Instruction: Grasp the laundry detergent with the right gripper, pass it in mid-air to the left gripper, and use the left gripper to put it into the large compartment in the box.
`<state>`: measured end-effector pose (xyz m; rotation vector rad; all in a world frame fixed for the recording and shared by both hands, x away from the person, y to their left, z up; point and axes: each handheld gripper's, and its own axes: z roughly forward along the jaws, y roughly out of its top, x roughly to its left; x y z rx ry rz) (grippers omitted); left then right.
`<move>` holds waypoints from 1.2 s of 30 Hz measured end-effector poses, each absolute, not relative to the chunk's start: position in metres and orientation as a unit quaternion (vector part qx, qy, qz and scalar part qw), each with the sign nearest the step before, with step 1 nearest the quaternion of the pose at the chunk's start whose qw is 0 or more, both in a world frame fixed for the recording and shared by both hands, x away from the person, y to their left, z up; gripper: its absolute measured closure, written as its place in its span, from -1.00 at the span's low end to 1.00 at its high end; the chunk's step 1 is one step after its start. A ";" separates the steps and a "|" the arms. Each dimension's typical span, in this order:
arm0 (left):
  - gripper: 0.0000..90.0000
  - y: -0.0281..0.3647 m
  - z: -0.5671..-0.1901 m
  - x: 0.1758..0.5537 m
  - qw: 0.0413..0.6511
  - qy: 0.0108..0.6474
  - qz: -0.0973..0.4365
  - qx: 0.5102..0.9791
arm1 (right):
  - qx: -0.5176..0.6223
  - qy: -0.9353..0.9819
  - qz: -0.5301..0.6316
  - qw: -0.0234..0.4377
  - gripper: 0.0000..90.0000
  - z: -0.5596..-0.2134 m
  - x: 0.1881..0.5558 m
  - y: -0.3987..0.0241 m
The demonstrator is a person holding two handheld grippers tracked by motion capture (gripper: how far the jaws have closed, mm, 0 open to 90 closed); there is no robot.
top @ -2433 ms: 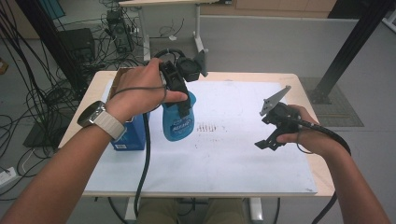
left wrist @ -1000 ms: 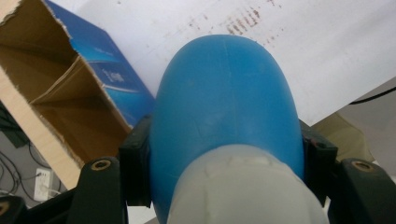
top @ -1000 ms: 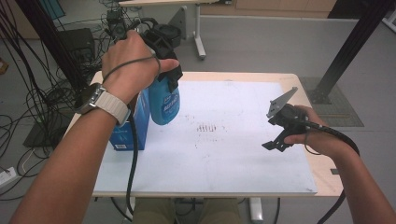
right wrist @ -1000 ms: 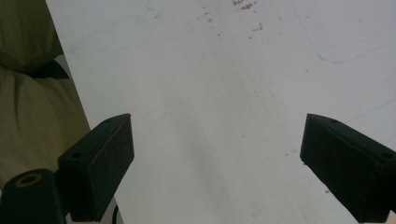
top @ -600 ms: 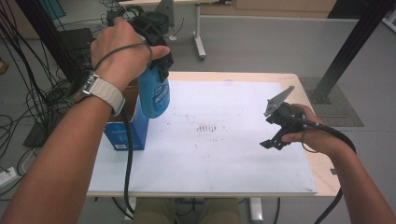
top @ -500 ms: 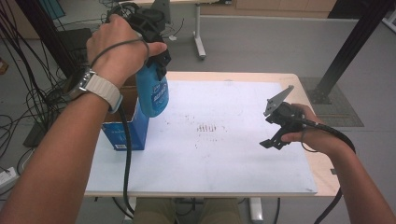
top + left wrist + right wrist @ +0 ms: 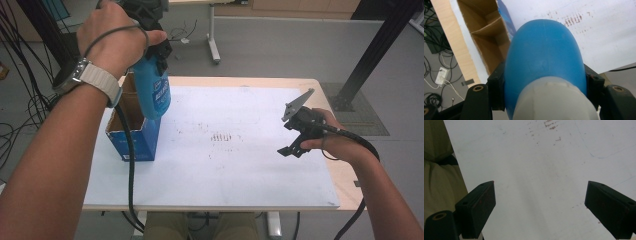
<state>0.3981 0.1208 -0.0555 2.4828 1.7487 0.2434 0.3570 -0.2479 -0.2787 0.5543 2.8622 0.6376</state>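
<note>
My left gripper [image 7: 159, 50] is shut on a blue plastic bottle [image 7: 154, 95] near its pale neck and holds it in the air, bottom down. The bottle hangs over the open top of a blue cardboard box [image 7: 132, 137] at the table's left. In the left gripper view the black jaws press on both sides of the bottle [image 7: 544, 55], and the box's brown inside with a divider [image 7: 486, 37] lies beyond it. My right gripper [image 7: 292, 137] hovers over the white sheet [image 7: 225, 170] at the right, open, with nothing between its fingers [image 7: 477, 207].
The white sheet covers most of the wooden table [image 7: 345, 175] and has rust-coloured marks [image 7: 225, 136] near its middle. Cables lie on the floor at the left [image 7: 20, 115]. A black post [image 7: 370, 55] stands beyond the table's far right corner.
My left gripper has lifted the blue bottle higher and carried it left and farther back, from beside the box to above its opening. The right gripper has stayed in place.
</note>
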 end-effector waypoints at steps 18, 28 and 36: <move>-0.16 0.156 -0.051 0.408 0.048 0.618 0.083 0.780 | 0.195 0.955 0.209 0.075 -0.78 -0.283 0.364 -0.251; -0.16 0.176 -0.058 0.415 0.054 0.639 0.089 0.762 | 0.198 0.955 0.208 0.071 -0.78 -0.286 0.368 -0.253; -0.16 0.188 -0.070 0.423 0.051 0.649 0.091 0.753 | 0.203 0.955 0.203 0.068 -0.79 -0.289 0.372 -0.255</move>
